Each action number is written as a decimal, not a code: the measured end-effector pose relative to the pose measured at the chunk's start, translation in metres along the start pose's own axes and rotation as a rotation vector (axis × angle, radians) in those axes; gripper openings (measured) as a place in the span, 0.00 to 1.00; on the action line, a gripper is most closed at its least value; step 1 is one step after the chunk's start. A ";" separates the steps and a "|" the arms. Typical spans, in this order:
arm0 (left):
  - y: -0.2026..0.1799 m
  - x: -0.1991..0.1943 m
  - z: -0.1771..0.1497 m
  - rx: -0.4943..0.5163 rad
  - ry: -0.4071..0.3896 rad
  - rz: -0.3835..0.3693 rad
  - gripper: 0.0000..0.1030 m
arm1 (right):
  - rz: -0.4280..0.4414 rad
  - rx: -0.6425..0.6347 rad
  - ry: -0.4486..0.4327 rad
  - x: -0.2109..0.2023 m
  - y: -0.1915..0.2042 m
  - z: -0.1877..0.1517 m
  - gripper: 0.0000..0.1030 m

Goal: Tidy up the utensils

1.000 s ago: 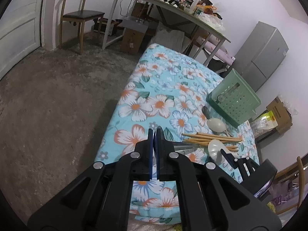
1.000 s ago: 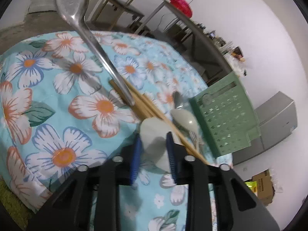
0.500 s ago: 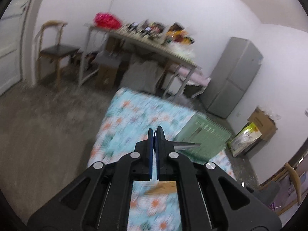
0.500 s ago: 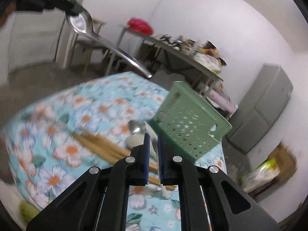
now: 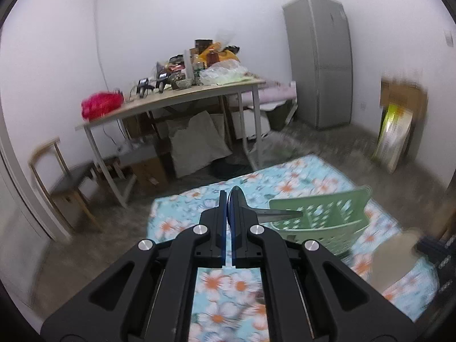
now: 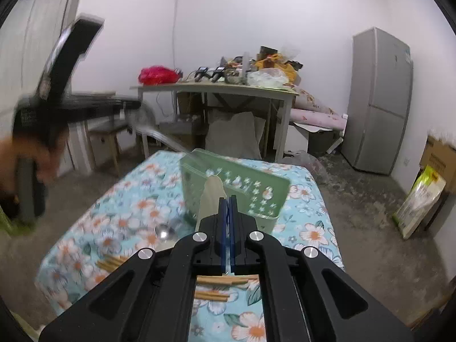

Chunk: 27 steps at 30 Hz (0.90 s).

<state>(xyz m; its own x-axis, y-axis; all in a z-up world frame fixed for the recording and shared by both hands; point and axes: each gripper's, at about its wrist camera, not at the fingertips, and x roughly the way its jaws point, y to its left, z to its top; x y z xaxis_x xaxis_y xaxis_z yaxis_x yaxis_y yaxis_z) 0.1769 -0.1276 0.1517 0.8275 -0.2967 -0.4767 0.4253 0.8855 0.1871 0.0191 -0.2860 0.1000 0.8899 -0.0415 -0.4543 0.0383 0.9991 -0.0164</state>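
Observation:
My left gripper (image 5: 227,199) is shut on a metal spoon (image 5: 280,215); its handle sticks out to the right, over the green slotted basket (image 5: 322,219). My right gripper (image 6: 227,202) is shut on a white plastic spoon (image 6: 211,196), held up in front of the same basket (image 6: 256,191). The basket stands on the floral-cloth table (image 6: 136,208). Wooden chopsticks (image 6: 216,286) and another metal spoon (image 6: 164,232) lie on the cloth below my right gripper. The left gripper and its spoon show blurred at the left of the right wrist view (image 6: 57,97).
A cluttered long table (image 5: 182,97) stands behind, with a chair (image 5: 62,182) at the left, a grey fridge (image 6: 382,99) at the right and cardboard boxes (image 6: 421,196) by the right wall. The floor around the low table is bare concrete.
My right gripper closed on the white spoon and lifted it. Both grippers rose from the cloth and swung toward the green basket; the left one carried the metal spoon along.

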 end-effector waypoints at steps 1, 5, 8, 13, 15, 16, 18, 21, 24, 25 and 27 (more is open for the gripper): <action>-0.008 0.007 0.001 0.041 0.007 0.025 0.01 | 0.012 0.027 -0.010 -0.002 -0.010 0.004 0.02; -0.031 0.032 0.007 0.147 0.035 0.077 0.01 | 0.069 0.117 -0.048 -0.007 -0.039 0.019 0.02; -0.037 0.052 0.007 0.159 0.065 0.064 0.01 | 0.127 0.197 -0.094 -0.012 -0.065 0.033 0.02; -0.032 0.072 0.013 0.082 0.088 -0.011 0.05 | 0.144 0.254 -0.165 -0.011 -0.092 0.058 0.02; -0.025 0.080 0.013 0.020 0.105 -0.067 0.05 | 0.118 0.235 -0.192 -0.010 -0.095 0.067 0.02; -0.026 0.082 0.014 -0.002 0.108 -0.090 0.05 | 0.106 0.222 -0.206 -0.009 -0.095 0.071 0.02; -0.021 0.087 0.014 -0.048 0.115 -0.137 0.09 | 0.086 0.202 -0.225 -0.004 -0.093 0.078 0.02; -0.007 0.093 0.012 -0.154 0.110 -0.217 0.23 | 0.048 0.161 -0.230 0.007 -0.092 0.086 0.02; 0.004 0.097 0.009 -0.229 0.109 -0.272 0.29 | 0.011 0.133 -0.215 0.022 -0.090 0.088 0.02; 0.009 0.097 0.008 -0.258 0.099 -0.298 0.30 | -0.004 0.124 -0.208 0.027 -0.091 0.089 0.02; 0.017 0.094 0.006 -0.291 0.070 -0.329 0.34 | -0.017 0.120 -0.198 0.035 -0.093 0.089 0.02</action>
<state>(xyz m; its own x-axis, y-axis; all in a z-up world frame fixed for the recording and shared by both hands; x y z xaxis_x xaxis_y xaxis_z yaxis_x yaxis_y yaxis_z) 0.2637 -0.1426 0.1153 0.6340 -0.5638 -0.5293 0.5329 0.8145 -0.2294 0.0867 -0.3802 0.1646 0.9601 -0.0702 -0.2707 0.0975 0.9913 0.0888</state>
